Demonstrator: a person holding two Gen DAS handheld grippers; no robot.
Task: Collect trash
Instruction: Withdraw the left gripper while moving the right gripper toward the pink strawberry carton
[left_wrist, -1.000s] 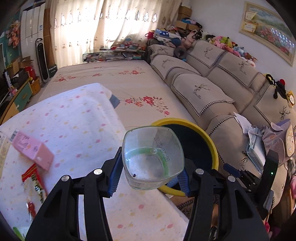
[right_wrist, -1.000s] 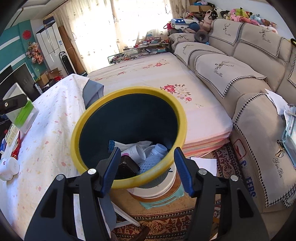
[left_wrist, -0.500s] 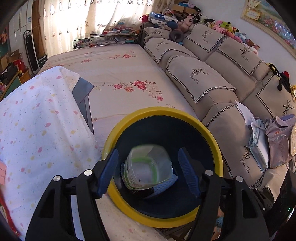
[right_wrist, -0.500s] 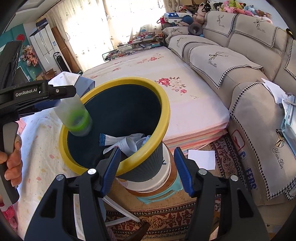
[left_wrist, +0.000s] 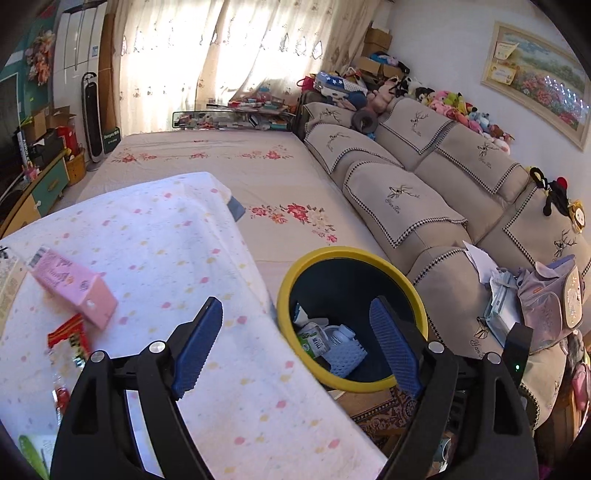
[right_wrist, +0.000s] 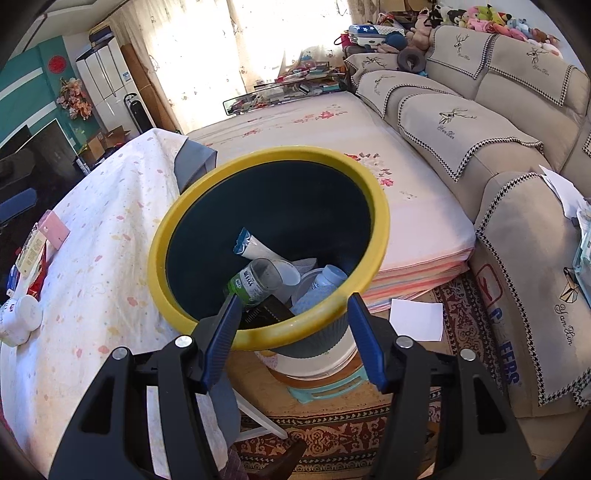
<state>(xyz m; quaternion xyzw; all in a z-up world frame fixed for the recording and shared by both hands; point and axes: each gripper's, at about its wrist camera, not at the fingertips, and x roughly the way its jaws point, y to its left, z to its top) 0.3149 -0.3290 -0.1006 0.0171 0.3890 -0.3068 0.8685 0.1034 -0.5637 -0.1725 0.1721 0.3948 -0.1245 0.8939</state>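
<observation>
Surroundings: a table (left_wrist: 177, 258) under a white spotted cloth lies beneath and left of the left claw (left_wrist: 295, 347). On it, to that claw's left, are a pink box (left_wrist: 74, 291) and, just nearer, a red wrapper (left_wrist: 70, 339). A sofa (left_wrist: 424, 192) with deer-print covers runs along the right, soft toys lined on its back. A floral mattress (left_wrist: 229, 162) fills the ground ahead. In the right wrist view a white jar (right_wrist: 20, 319) sits on the cloth at far left, and a sheet of paper (right_wrist: 417, 319) lies on the patterned rug (right_wrist: 465, 325) to the right of the right claw (right_wrist: 291, 336). Nothing stands between either claw and the bin.

Position: the bin (left_wrist: 369, 258) stands off the table edge, ahead of the left claw and low to its right; its right finger overlaps the bin mouth in the picture. The right claw sits directly in front of the bin (right_wrist: 266, 336), with the near rim between its fingers.

Claws: both have their fingers spread wide apart with nothing clamped.

Condition: the bin is dark blue with a yellow rim, tilted toward the right claw, resting on a round stand. Inside lie a clear cup (right_wrist: 258, 280) with a green label, on its side, a white tube (right_wrist: 255, 251), a small bottle (right_wrist: 327, 277), a dark box and a blue perforated piece (left_wrist: 345, 360).
</observation>
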